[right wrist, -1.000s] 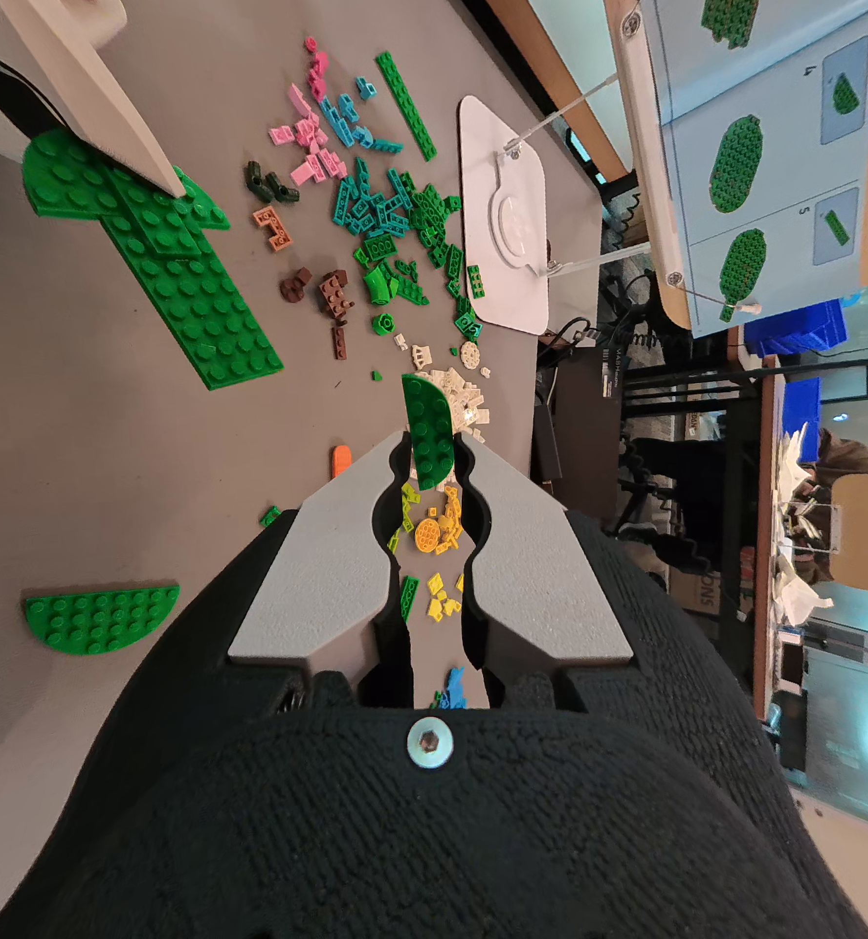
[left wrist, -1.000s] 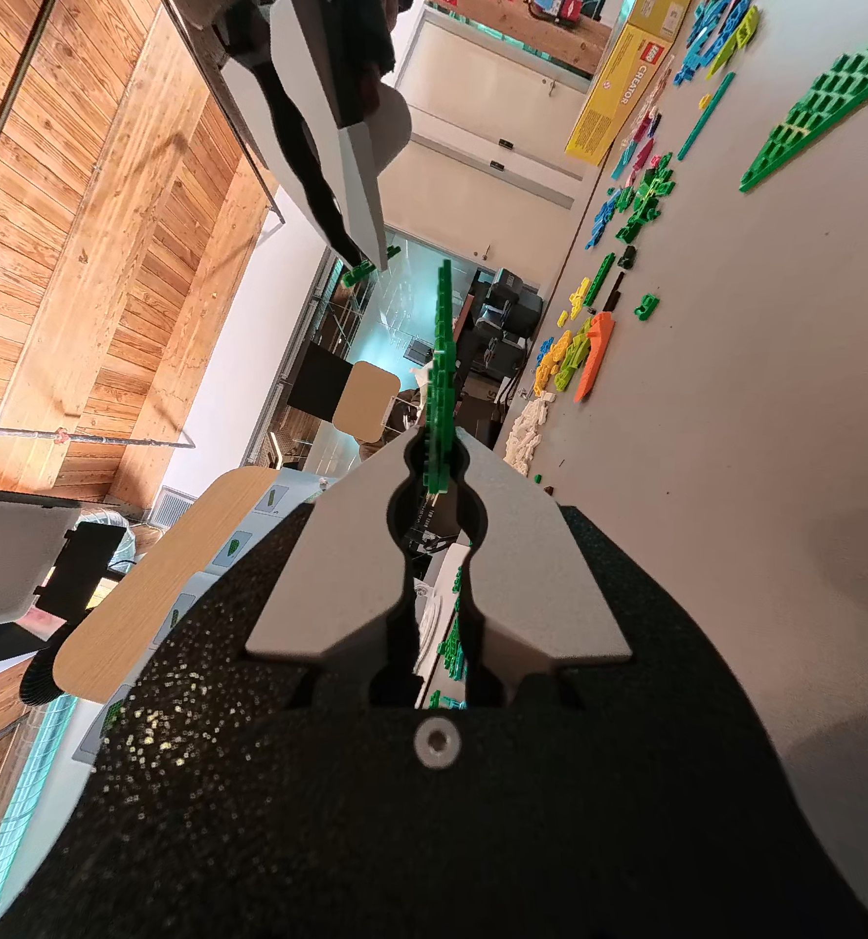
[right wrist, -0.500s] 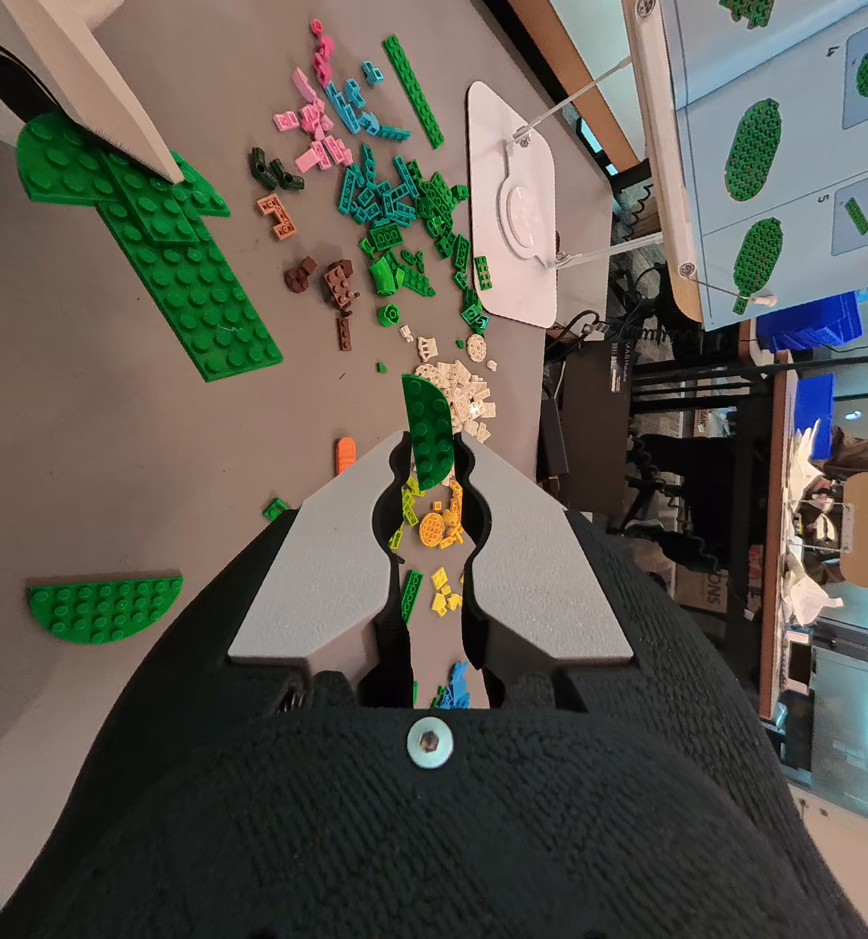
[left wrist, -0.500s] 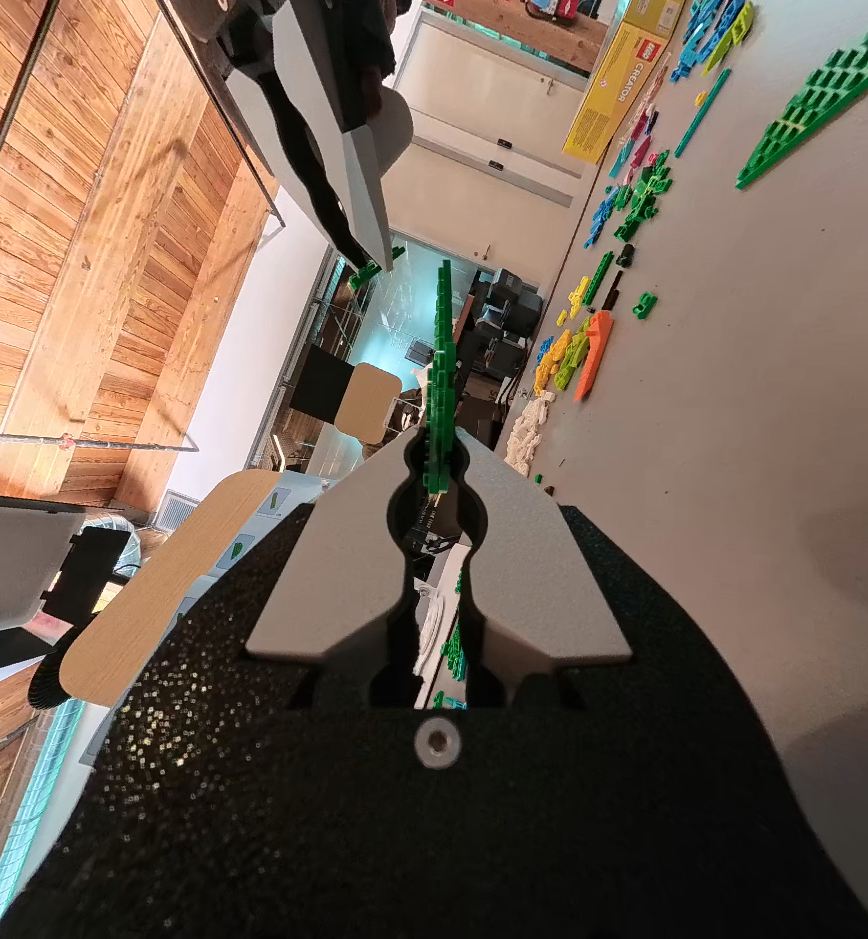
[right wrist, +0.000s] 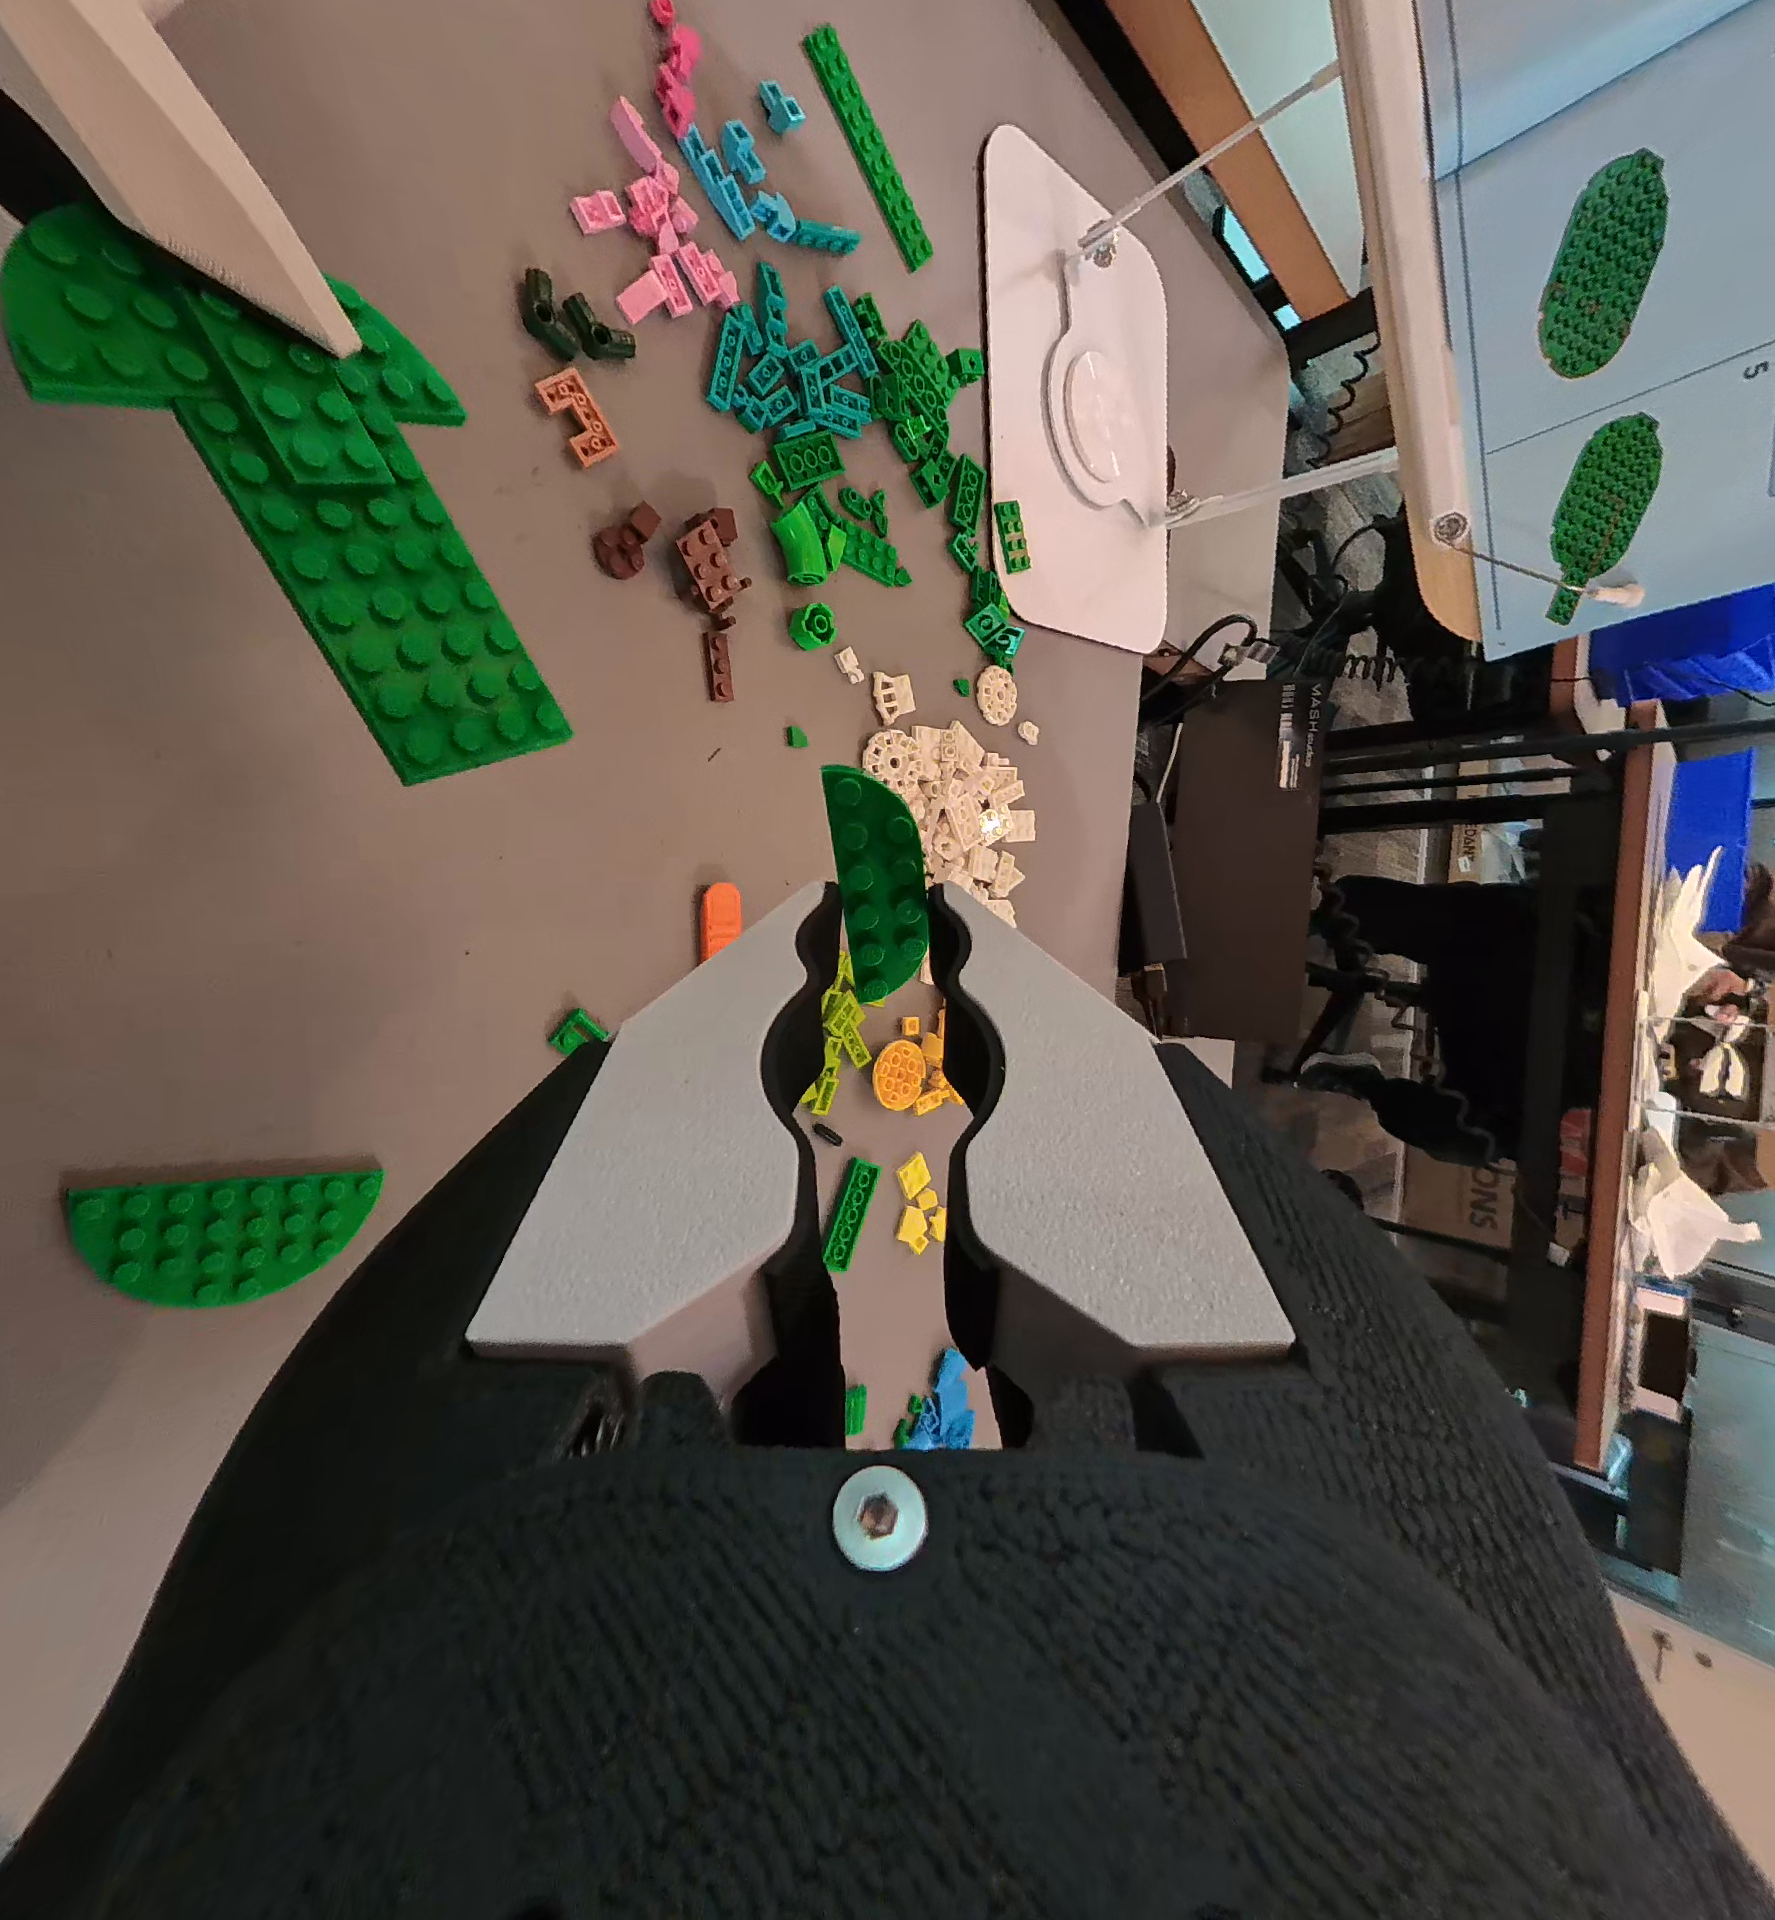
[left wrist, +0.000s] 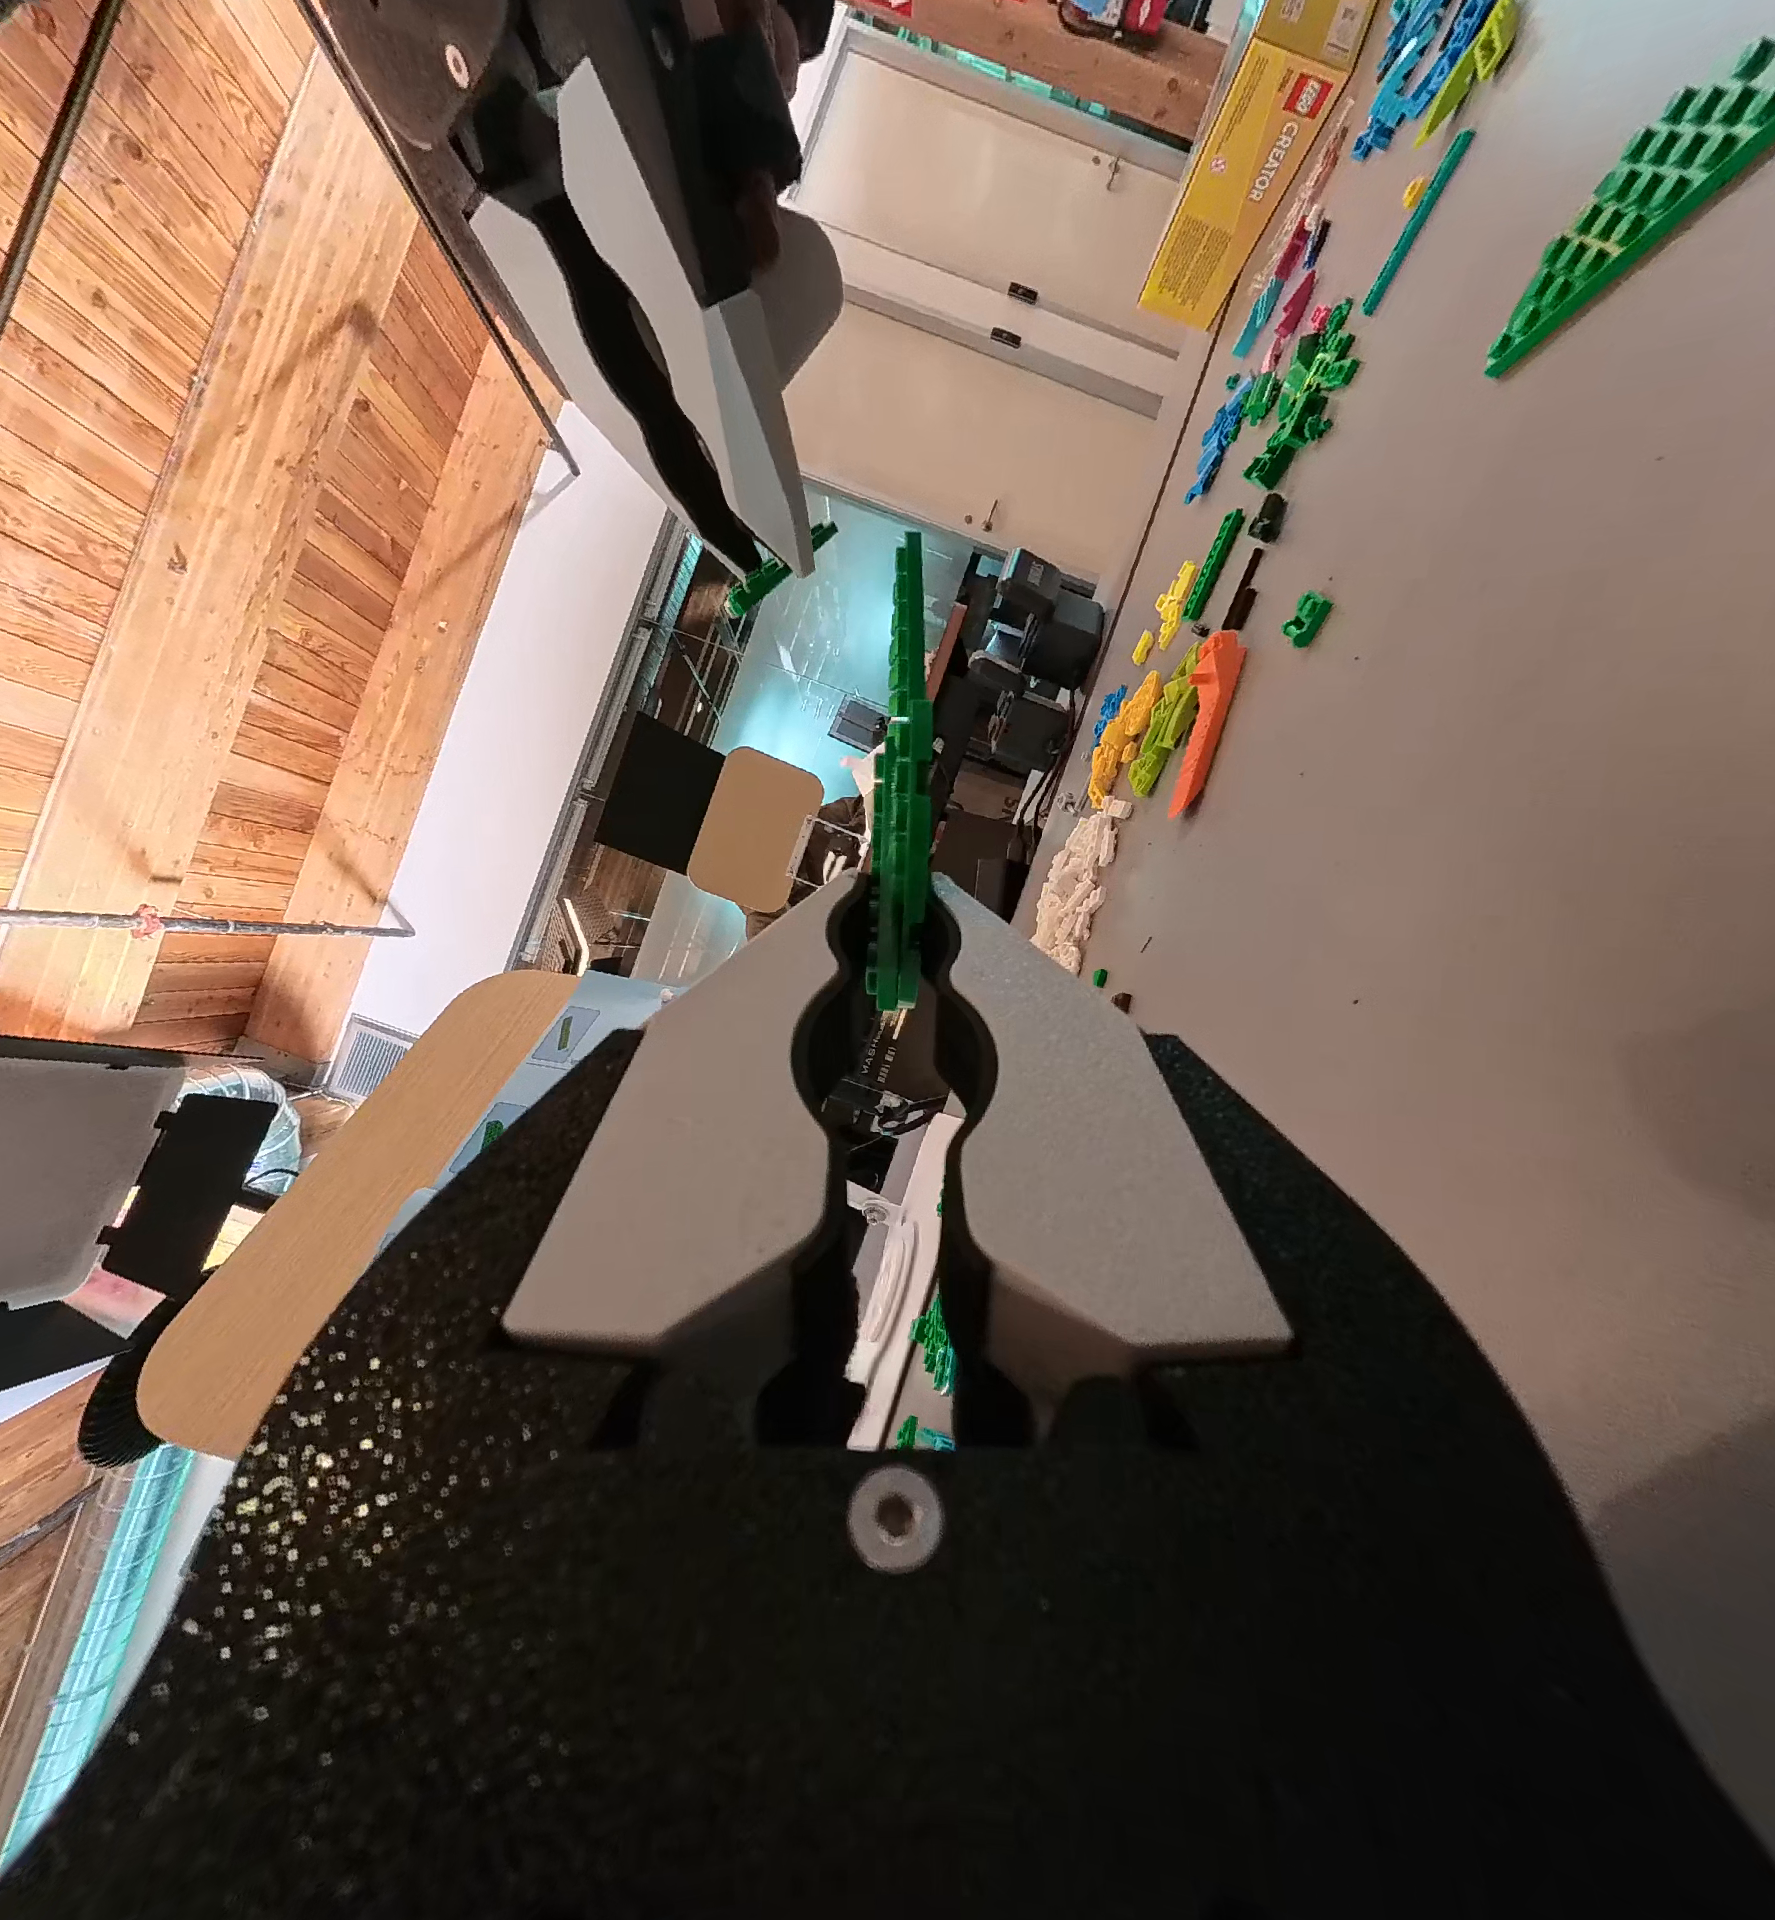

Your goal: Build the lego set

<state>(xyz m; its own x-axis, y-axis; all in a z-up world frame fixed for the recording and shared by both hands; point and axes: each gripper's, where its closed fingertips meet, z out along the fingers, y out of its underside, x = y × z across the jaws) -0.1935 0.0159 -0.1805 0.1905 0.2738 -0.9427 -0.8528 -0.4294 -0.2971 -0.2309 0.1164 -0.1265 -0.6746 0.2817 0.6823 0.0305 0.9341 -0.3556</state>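
The grey counter [right wrist: 187,935] is stretching out ahead of both grippers, scattered with toy building bricks.

The largest piece off the counter is a green plate assembly [right wrist: 343,520], a long studded plate with half-round plates stacked at one end. The left gripper [left wrist: 898,914] is clamping it edge-on, its fingers closed nearly together with both pads pressing the stacked edge; in the right wrist view, a pale finger [right wrist: 197,197] of that gripper is lying across the rounded end, far ahead and to the left of the right gripper.

Next in size, a loose green half-round plate [right wrist: 218,1236] is lying flat on the counter, left of the right gripper's body.

The right gripper [right wrist: 883,914] is holding a smaller green half-round plate [right wrist: 872,862], its fingers parted only by that plate's width and pressing its straight and curved edges, studs facing the camera.

Just beyond its fingertips, to the right, a heap of white small pieces [right wrist: 966,800] is sitting; an orange piece [right wrist: 719,920] is lying just left of the fingertips. Between the fingers, yellow and lime bits [right wrist: 893,1070] are showing on the counter below. Farther ahead, teal, green, pink and brown bricks [right wrist: 810,374] are spreading beside a white stand base [right wrist: 1080,395].
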